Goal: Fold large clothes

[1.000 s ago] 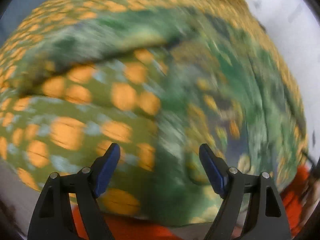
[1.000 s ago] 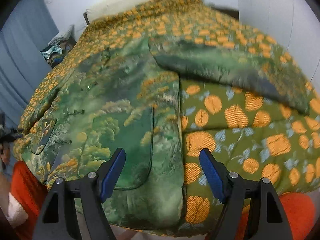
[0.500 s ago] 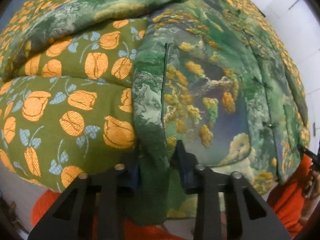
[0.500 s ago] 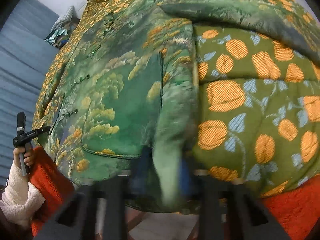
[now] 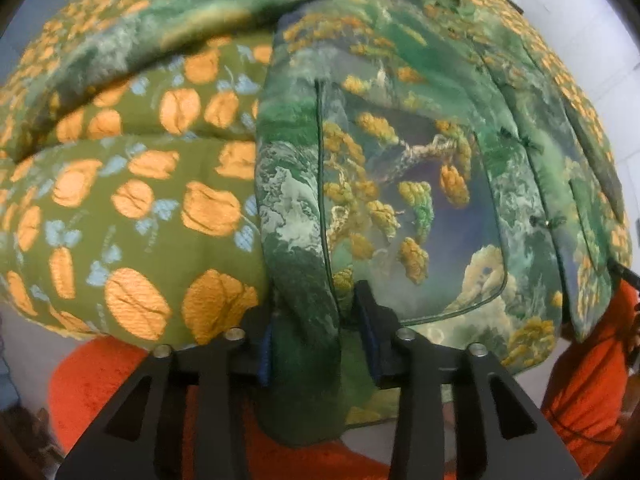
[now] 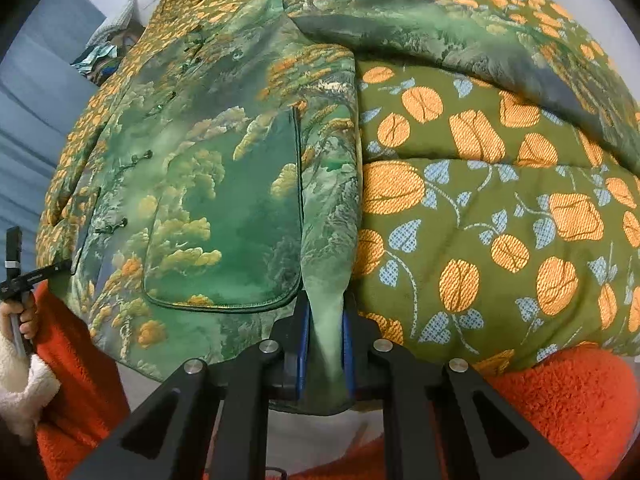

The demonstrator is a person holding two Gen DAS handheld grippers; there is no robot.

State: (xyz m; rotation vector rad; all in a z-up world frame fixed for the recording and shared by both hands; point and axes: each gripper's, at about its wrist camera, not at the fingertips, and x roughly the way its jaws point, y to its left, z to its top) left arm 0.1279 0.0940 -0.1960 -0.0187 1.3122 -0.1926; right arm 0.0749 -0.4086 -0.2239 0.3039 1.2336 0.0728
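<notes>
- Jacket [image 6: 224,200], a padded green garment with a landscape print, is lying spread flat, front side up, on an olive quilt [image 6: 500,208] patterned with orange fruit. What carries the quilt cannot be told.
- One sleeve [image 6: 460,36] is lying folded across the quilt beyond the hem.
- Long axis is running away from both tools, hem nearest and collar farthest.
- Right tool [image 6: 324,360] is clenching the side seam at the hem corner, just beside the patch pocket [image 6: 232,240], with a ridge of fabric pinched between its blue pads.
- Left tool [image 5: 316,344] is clenching a thicker fold at the hem, beside a pocket [image 5: 412,216] in its own view. Whether this is the same edge cannot be told.
- Both tools are sitting low at the near edge, pointing forward along the garment.
- Judgement: the next fold is depending on carrying the gripped edge across the body toward the button placket [image 6: 132,160], so both tools need to be travelling together.
- A hand [image 6: 20,320] holding a black handle is showing at the left edge of the right wrist view.
</notes>
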